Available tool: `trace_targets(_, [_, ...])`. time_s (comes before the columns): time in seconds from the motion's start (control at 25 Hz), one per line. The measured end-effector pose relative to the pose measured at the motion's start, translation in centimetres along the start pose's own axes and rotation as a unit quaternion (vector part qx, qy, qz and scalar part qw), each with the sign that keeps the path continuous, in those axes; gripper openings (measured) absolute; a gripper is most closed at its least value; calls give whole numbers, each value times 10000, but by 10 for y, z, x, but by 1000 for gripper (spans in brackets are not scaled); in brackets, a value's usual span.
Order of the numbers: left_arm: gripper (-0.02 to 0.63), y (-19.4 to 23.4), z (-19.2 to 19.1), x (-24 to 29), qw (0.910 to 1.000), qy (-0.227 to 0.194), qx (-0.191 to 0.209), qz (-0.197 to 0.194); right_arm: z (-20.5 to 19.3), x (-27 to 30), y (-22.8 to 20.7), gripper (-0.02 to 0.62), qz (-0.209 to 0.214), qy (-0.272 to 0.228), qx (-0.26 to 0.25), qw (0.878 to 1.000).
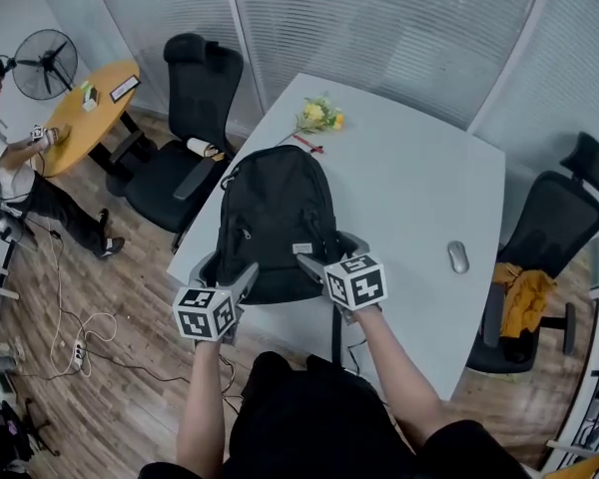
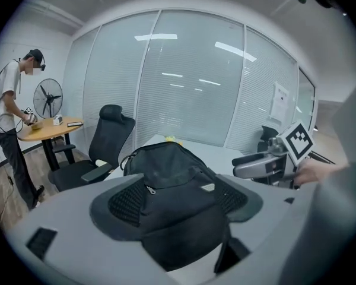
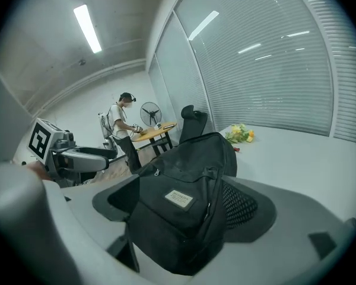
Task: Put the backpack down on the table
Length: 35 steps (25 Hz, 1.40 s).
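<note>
A black backpack lies lengthwise on the white table, its bottom end at the near edge. One strap hangs down over that edge. My left gripper is at the bottom left corner, and its wide jaws hug the fabric on both sides. At the bottom right corner my right gripper does the same. In both gripper views the backpack fills the gap between the mesh pads. Each gripper view also shows the other gripper beside it.
Yellow flowers lie at the table's far end, and a grey mouse sits to the right. Black office chairs stand at the left and right, the right one with a yellow garment. A person stands by a round wooden table.
</note>
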<state>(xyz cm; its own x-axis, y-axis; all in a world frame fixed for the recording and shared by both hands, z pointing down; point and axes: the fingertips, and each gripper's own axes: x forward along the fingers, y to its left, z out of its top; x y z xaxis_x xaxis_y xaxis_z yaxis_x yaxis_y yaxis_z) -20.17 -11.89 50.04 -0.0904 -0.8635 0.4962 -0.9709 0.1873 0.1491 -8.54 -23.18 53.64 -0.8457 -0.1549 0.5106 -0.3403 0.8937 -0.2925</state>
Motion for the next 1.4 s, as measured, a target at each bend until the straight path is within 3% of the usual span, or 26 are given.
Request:
trace_targets(0.24, [359,-19,13,-29,9989,-367,59,-275,4,-22,33,418,-61,-279,-83,9996])
trace_targets(0.76, [344,-32,-1,-101,9940,-654,153,-867,-12,-68,117,356,-459,-572,-410,9965])
trace_targets(1.4, [261,-66,-21,-192,9836,-1065,384,-1402,-42,-138,195,254,-916,-943,-708,9888])
